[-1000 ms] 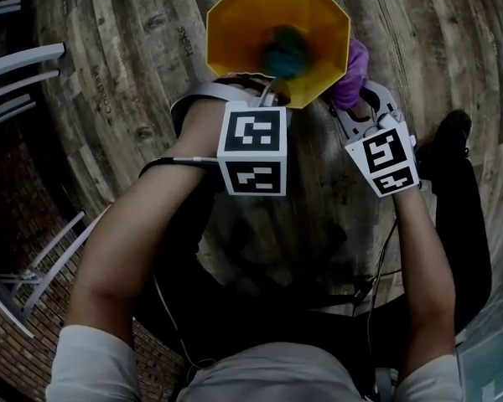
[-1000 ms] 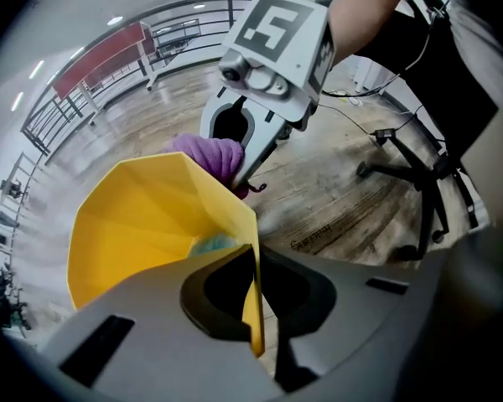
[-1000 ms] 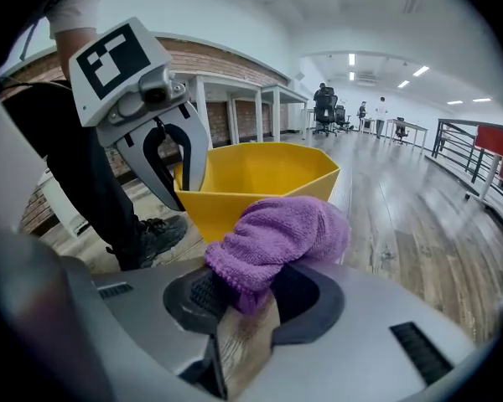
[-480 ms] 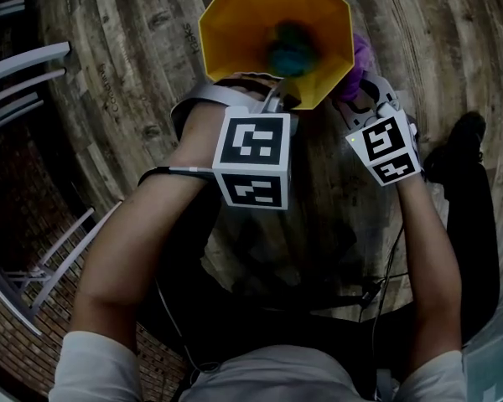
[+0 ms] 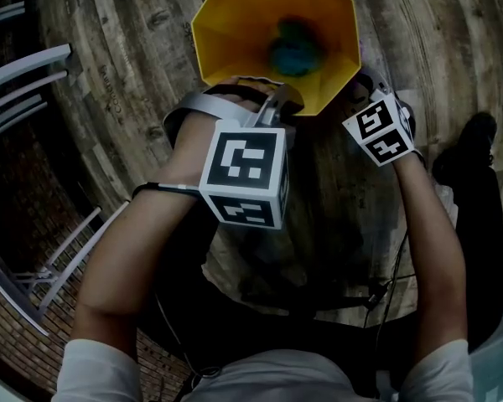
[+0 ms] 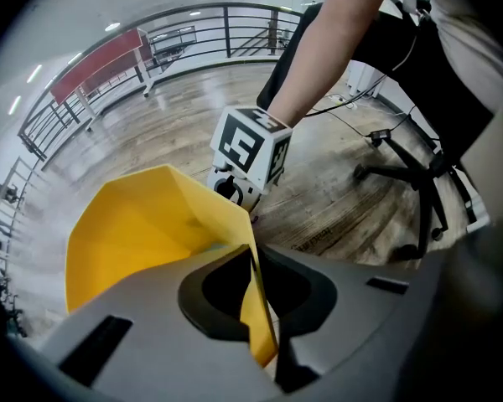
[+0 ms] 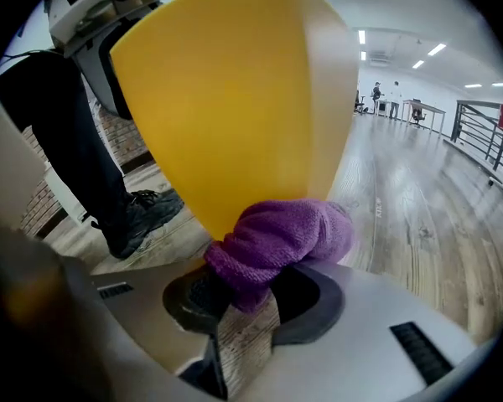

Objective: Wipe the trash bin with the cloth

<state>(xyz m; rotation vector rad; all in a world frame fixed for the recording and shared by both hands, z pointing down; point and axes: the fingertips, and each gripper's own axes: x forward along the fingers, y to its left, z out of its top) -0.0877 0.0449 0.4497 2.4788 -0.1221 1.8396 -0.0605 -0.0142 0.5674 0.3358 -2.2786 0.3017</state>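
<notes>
The yellow trash bin (image 5: 235,32) is seen just ahead of the person, above the wooden floor (image 5: 134,65), with its open mouth turned up toward the head camera. A blurred teal object (image 5: 295,50) is seen inside it. The near edge of the rim is pinched by the left gripper (image 5: 278,99), whose jaws are closed tight on the thin yellow wall (image 6: 142,233). The left forearm (image 5: 142,224) is stretched forward with the wrist bent inward, so that the marker cube (image 5: 245,172) faces up.

The right forearm (image 5: 427,249) is held almost straight ahead along the right side. The purple cloth (image 7: 281,237) is clamped in the right gripper (image 7: 239,296), bunched above the jaws and pressed against the bin's outer wall (image 7: 226,99) low on its right side
</notes>
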